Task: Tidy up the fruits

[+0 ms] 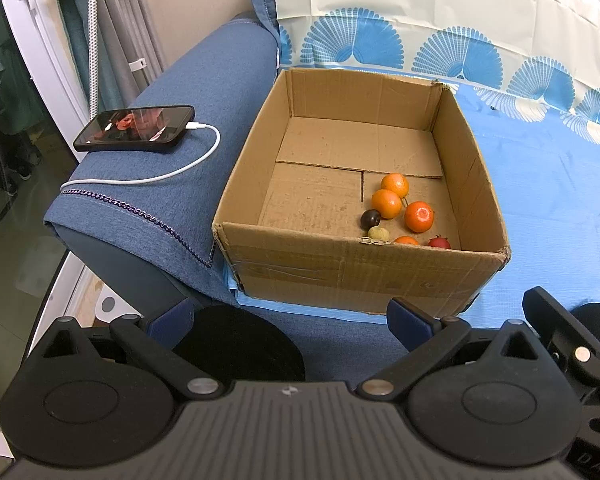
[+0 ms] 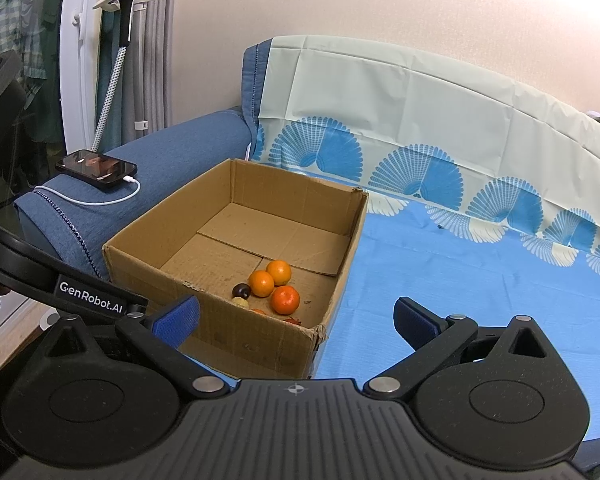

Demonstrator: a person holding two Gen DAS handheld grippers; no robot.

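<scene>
An open cardboard box [image 1: 340, 272] [image 2: 204, 296] sits on a blue sheet on the sofa. In its near right corner lie several fruits: oranges [image 1: 419, 216] [image 2: 285, 299], a dark plum [image 1: 370, 219] [image 2: 241, 290], a pale yellow-green fruit [image 1: 378, 233] [image 2: 241, 302] and a small red fruit [image 1: 439, 242], partly hidden by the front wall. My left gripper [image 1: 290, 320] is open and empty, in front of the box. My right gripper [image 2: 296, 320] is open and empty, before the box's near right corner.
A phone [image 1: 134, 128] [image 2: 96, 168] on a white charging cable [image 1: 172, 172] lies on the blue sofa arm left of the box. The blue sheet [image 2: 460, 280] spreads right of the box. A garment steamer stand [image 2: 120, 12] and curtains stand at the left.
</scene>
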